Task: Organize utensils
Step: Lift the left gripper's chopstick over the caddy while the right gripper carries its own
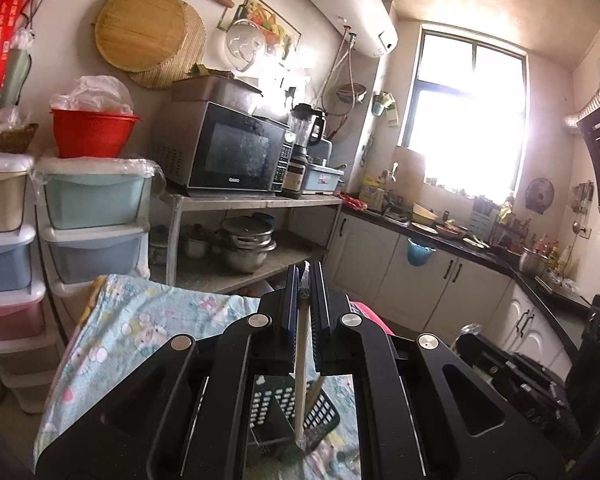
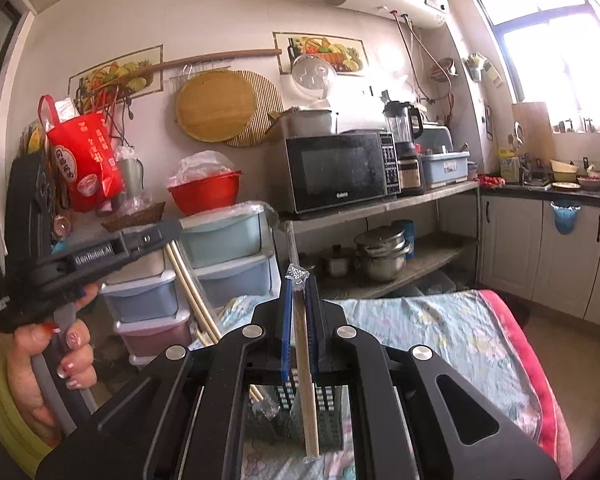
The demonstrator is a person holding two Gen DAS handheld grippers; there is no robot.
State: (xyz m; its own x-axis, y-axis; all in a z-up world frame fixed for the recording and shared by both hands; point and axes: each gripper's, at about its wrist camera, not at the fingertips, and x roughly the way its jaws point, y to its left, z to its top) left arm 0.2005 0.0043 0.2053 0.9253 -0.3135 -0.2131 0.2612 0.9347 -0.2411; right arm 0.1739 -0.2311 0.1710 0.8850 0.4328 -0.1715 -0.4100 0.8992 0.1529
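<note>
Left gripper (image 1: 305, 276) pinches wrapped chopsticks (image 1: 301, 380) and right gripper (image 2: 300, 284) pinches another wrapped pair (image 2: 306, 376), both hanging down over the black perforated holder (image 1: 324, 408) on the cloth (image 1: 140, 332)

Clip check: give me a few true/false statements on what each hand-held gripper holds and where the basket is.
1. The left hand-held gripper is shut on wrapped chopsticks. True.
2. The right hand-held gripper is open, holding nothing. False: it is shut on a second wrapped pair of chopsticks.
3. A dark perforated basket sits on the patterned cloth below both grippers. True.
4. The right gripper's chopsticks lie flat on the cloth. False: they hang down over the basket, clamped near the top.
5. The microwave stands on the floor. False: it is on the shelf rack.
</note>
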